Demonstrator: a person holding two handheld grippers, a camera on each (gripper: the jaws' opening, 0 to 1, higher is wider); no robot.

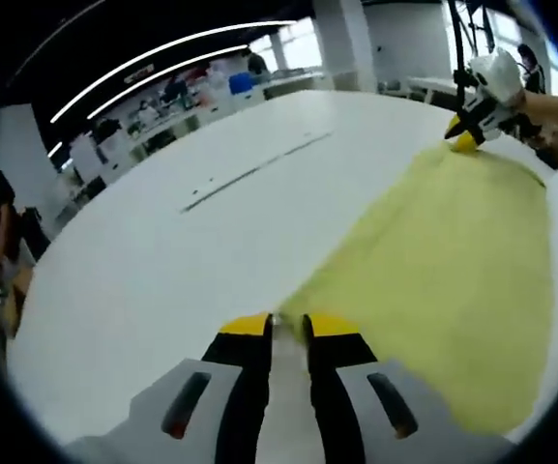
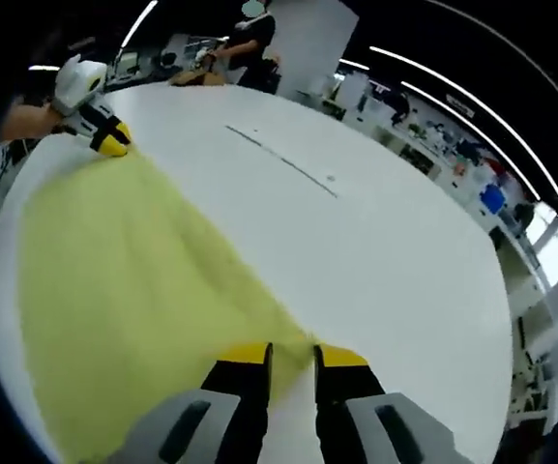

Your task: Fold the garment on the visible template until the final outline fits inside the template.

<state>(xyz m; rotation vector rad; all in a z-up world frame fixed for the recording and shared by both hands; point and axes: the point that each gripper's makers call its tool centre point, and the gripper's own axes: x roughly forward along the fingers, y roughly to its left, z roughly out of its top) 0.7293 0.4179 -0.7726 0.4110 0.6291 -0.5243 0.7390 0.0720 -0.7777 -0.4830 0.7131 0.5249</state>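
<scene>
Yellow garment (image 1: pixel 453 261) is spread on the white desk (image 1: pixel 191 242). One corner is clamped by the left tongs (image 1: pixel 288 324), another by the right tongs (image 2: pixel 293 353), cloth stretched between.

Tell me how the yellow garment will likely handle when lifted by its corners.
Probably floppy: the yellow garment lies flat against the white table, draped between the left claw and right claw. Likely light and thin. It may sag mid-span.

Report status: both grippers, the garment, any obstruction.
Left gripper and right gripper each shut on a corner of the yellow garment. Garment stretched over white table. Nothing in the way.
</scene>
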